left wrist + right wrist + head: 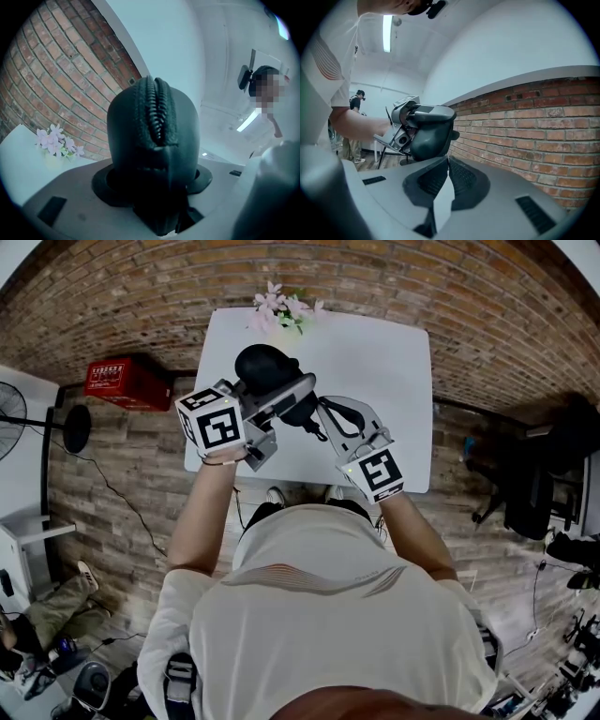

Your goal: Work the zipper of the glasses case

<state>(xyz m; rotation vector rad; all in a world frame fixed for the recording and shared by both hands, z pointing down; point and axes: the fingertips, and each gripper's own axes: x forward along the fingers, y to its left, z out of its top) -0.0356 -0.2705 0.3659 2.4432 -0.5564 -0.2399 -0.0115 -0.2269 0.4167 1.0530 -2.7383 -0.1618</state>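
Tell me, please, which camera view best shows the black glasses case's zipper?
The left gripper view: the zipper faces the camera close up, teeth distinct. The head view shows only the black glasses case as a dark bulk; the right gripper view shows its smooth side.

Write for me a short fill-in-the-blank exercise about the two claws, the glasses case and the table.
1. The left claw grips the black glasses case with its ______ turned toward that claw's camera.
2. The jaws of the right claw are pressed ______, with no gap at their tips.
3. At the far edge of the white table lie pink ______.

Missing words: zipper; together; flowers.
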